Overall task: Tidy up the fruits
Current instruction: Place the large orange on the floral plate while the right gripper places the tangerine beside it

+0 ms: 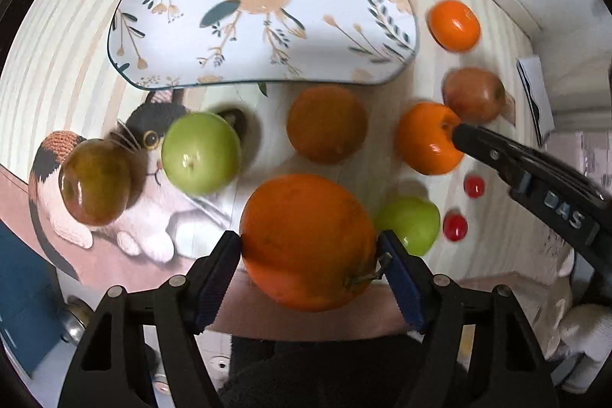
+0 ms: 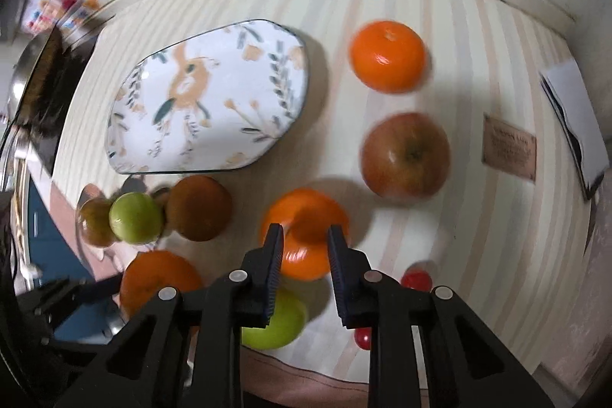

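The left tool (image 1: 310,247) is clamping a large orange (image 1: 308,241) at lower centre; keep it level toward the empty plate (image 1: 264,14) above. The right tool (image 2: 305,236), jaws narrowed, is straddling a mandarin (image 2: 306,232); whether it is gripping, I cannot tell.

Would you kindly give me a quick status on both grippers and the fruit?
Left gripper shut on large orange. Right gripper shut, fingers at small orange fruit; grip unclear. Plate empty; loose fruit lies before it.
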The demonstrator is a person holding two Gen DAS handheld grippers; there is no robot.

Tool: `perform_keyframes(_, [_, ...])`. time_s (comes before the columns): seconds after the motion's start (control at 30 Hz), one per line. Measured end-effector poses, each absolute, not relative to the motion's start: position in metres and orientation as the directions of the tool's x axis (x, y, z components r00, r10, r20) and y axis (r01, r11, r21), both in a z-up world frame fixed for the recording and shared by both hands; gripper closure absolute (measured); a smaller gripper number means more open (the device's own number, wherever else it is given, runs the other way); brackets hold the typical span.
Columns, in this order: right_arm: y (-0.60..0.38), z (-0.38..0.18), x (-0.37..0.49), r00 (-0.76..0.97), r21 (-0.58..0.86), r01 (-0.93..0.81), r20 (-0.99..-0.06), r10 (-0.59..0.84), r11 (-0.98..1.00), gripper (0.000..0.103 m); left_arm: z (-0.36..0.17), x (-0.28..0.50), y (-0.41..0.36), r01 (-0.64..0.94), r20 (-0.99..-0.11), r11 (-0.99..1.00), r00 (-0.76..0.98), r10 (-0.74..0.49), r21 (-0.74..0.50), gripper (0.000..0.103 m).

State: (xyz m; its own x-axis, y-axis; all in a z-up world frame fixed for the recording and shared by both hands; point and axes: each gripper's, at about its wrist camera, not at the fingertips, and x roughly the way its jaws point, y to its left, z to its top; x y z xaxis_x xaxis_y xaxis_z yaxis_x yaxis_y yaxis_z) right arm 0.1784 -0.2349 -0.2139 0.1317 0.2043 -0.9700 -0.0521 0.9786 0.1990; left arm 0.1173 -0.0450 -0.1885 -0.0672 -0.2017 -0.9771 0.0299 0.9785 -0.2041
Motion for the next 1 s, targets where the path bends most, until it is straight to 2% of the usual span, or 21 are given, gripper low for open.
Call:
perform_keyframes(0.13, [-0.243, -0.221, 0.19, 0.105, 0.206, -0.018, -0.973, 0.207, 0.978, 0.074, -0.202, 0.132, -0.044, 0.049, -0.984, 0.985, -0.068, -0.163, -0.166, 0.031])
perform_keyframes(0.2, [-0.249, -0.226, 0.191, 0.09, 0.216, 0.01, -0.973, 0.214, 0.976, 0.066, -0.201, 0.132, -0.037, 0.034, -0.983, 0.984, -0.066, -0.17, -0.173, 0.031])
perform_keyframes(0.23, [-0.253, -0.23, 0.192, 0.084, 0.219, 0.021, -0.973, 0.217, 0.976, 0.059, -0.202, 0.133, -0.038, 0.034, -0.983, 0.984, -0.068, -0.17, -0.173, 0.031])
perform_keyframes(0.3, [-0.255, -0.24, 0.194, 0.057, 0.212, 0.033, -0.976, 0.21, 0.977, 0.049, -0.2, 0.132, -0.034, 0.026, -0.982, 0.984, -0.067, -0.176, -0.178, 0.031])
perform_keyframes(0.33, [-0.257, -0.244, 0.194, 0.051, 0.219, 0.041, -0.975, 0.217, 0.975, 0.04, -0.2, 0.135, -0.037, 0.024, -0.982, 0.984, -0.067, -0.176, -0.178, 0.031])
perform_keyframes(0.37, [-0.257, -0.248, 0.194, 0.038, 0.225, 0.041, -0.974, 0.224, 0.973, 0.037, -0.197, 0.134, -0.035, 0.022, -0.982, 0.983, -0.065, -0.18, -0.181, 0.031])
perform_keyframes(0.5, [-0.253, -0.261, 0.194, 0.003, 0.285, 0.042, -0.959, 0.285, 0.958, 0.036, -0.187, 0.153, -0.041, 0.019, -0.98, 0.98, -0.041, -0.197, -0.197, 0.031])
perform_keyframes(0.53, [-0.25, -0.262, 0.194, 0.003, 0.299, 0.036, -0.954, 0.299, 0.954, 0.039, -0.183, 0.155, -0.042, 0.022, -0.979, 0.979, -0.03, -0.204, -0.205, 0.031])
perform_keyframes(0.63, [-0.242, -0.257, 0.193, 0.043, 0.26, 0.02, -0.965, 0.259, 0.965, 0.041, -0.164, 0.162, -0.037, 0.018, -0.973, 0.973, 0.004, -0.232, -0.232, 0.031])
perform_keyframes(0.87, [-0.224, -0.208, 0.205, 0.14, 0.332, -0.028, -0.932, 0.333, 0.943, 0.041, -0.118, 0.204, -0.017, 0.002, -0.954, 0.959, 0.098, -0.282, -0.283, 0.031])
perform_keyframes(1.0, [-0.199, -0.194, 0.237, 0.182, 0.347, -0.09, -0.916, 0.358, 0.934, 0.041, -0.112, 0.245, -0.001, -0.027, -0.96, 0.971, 0.157, -0.231, -0.238, 0.031])
